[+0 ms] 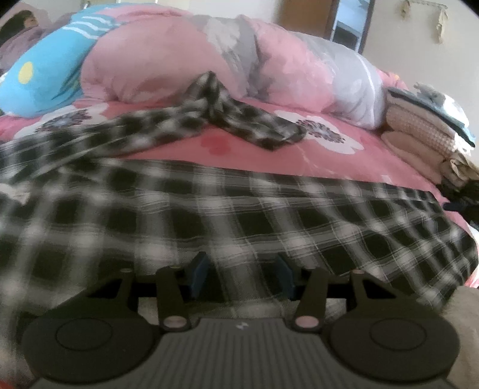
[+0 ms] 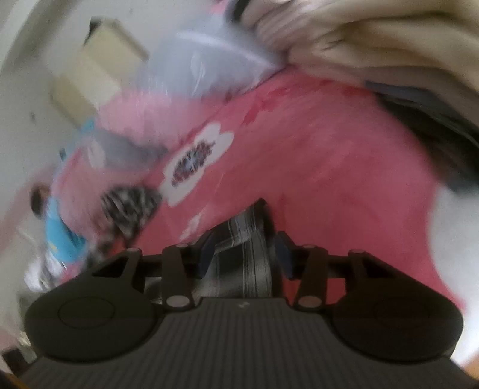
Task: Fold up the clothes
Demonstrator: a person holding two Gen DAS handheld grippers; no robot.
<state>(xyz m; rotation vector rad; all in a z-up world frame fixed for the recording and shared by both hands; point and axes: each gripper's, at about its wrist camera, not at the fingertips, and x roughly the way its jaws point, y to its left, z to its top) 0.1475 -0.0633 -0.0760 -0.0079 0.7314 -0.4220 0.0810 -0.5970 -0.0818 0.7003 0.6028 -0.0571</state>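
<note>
A black-and-white plaid shirt (image 1: 239, 209) lies spread across the pink flowered bed sheet (image 1: 344, 161), one sleeve bunched toward the duvet. My left gripper (image 1: 242, 275) sits at the shirt's near hem; the blue pads (image 1: 199, 270) stand apart with plaid cloth between and over them. My right gripper (image 2: 244, 251), in a tilted and blurred view, has plaid cloth (image 2: 245, 239) between its blue pads (image 2: 283, 251), which stand apart. The sleeve end shows in the right wrist view (image 2: 128, 206) on the sheet (image 2: 329, 167).
A rolled pink and grey duvet (image 1: 209, 62) and a blue pillow (image 1: 45, 68) lie along the far side. A stack of folded clothes (image 1: 425, 128) stands at the right; it also shows in the right wrist view (image 2: 374, 39). A doorway (image 1: 347, 21) is behind.
</note>
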